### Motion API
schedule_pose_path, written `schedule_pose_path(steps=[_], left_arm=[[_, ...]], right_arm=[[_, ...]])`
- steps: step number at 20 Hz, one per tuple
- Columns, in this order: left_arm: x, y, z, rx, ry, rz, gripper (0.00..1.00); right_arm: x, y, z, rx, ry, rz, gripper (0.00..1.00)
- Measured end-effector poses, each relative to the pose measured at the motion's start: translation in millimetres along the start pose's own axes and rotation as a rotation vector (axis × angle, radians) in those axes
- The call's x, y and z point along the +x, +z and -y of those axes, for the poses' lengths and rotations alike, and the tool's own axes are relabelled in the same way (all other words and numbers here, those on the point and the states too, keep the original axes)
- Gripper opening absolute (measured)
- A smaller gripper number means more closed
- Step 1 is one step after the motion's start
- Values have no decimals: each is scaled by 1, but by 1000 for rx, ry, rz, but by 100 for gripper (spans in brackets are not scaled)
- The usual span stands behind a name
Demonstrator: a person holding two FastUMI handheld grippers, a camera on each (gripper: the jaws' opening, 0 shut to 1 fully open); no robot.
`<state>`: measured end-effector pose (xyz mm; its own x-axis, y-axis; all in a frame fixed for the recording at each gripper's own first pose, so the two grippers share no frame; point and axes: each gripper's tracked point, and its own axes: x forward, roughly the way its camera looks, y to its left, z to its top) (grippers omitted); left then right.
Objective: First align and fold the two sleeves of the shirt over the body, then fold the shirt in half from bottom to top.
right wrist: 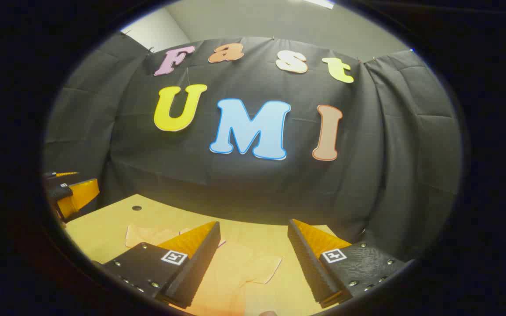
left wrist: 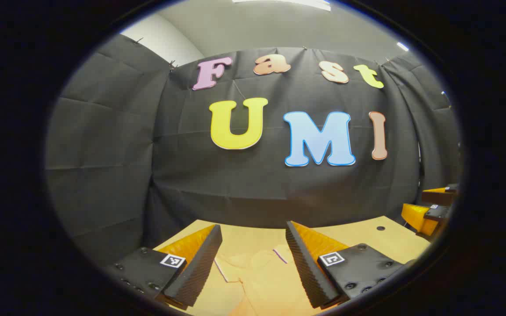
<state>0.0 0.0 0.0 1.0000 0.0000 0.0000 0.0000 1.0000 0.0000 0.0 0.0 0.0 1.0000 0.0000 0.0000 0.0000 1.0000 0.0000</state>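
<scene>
A pale yellow shirt (left wrist: pixel 257 276) lies flat on the wooden table (left wrist: pixel 367 237), its collar and one short sleeve below and between my left gripper's (left wrist: pixel 253 245) fingers. That gripper is open and held above the cloth, touching nothing. In the right gripper view the shirt (right wrist: pixel 240 267) spreads under my right gripper (right wrist: pixel 253 243), with a short sleeve (right wrist: pixel 266 268) between the fingers and another sleeve (right wrist: pixel 145 235) at the left. The right gripper is open too, above the shirt. The right gripper (left wrist: pixel 428 210) appears at the far right of the left gripper view, and the left gripper (right wrist: pixel 70 193) at the far left of the right gripper view.
The black cloth wall (left wrist: pixel 257 184) stands close behind the table's far edge. A small round hole (left wrist: pixel 380 228) is in the tabletop near that edge; the hole (right wrist: pixel 136 208) is also in the right gripper view. Bare wood surrounds the shirt.
</scene>
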Motion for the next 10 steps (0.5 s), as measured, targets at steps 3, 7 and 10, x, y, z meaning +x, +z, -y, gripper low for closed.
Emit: schedule_pose_path(steps=[3,7,10], left_arm=[[4,-4,3,2,-6,-6,94],[2,-1,4,4,-1,-7,94],[-3,2,3,7,9,1,94]], right_arm=[[8,-9,1,11,0,-28,95],[21,-18,8,15,-12,-47,95],[31,-20,16,-3,-29,-44,95]])
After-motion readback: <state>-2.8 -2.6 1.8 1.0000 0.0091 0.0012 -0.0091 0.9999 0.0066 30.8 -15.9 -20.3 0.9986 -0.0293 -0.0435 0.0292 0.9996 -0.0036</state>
